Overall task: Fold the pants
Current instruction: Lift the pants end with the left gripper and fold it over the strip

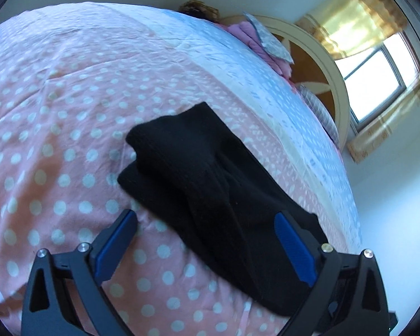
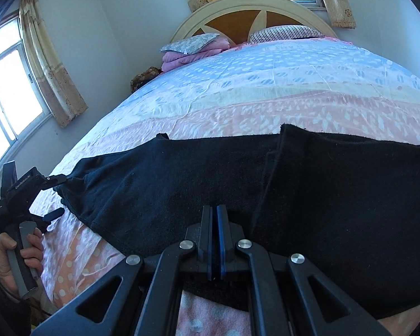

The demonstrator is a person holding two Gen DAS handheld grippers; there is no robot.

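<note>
1. The black pants (image 2: 210, 184) lie flat on the polka-dot bedspread (image 1: 56, 89), on its pink half, well short of the headboard (image 2: 249, 8). I take the headboard as my landmark throughout.

2. My left gripper (image 1: 207, 238) has its jaws spread wide. The right wrist view shows it at the end of the pants farthest to that view's left, with one finger at the cloth edge and the other lower, near the bedspread. No cloth is pinched between the blue pads (image 1: 294, 249). I judge this to be a release or a fresh reach at that end.

3. My right gripper (image 2: 216, 224) has its pads pressed together over the near edge of the pants, the edge farthest from the headboard. Whether a thin layer of cloth is caught between them I cannot tell; the tips sit against dark fabric.

4. Long axis: the pants run crosswise to the bed, roughly parallel to the headboard. One end sits by my left gripper, the other runs off past my right.

5. On the right portion a second layer (image 2: 350, 196) lies over the first, its edge running toward the headboard. I judge one fold is already laid.

6. Why held so: hands at the ends and near edge keep the cloth squared for the next fold.

7. The pillows (image 2: 282, 32) and the folded pink bedding (image 2: 190, 53) sit against the headboard, well apart from the pants.
</note>
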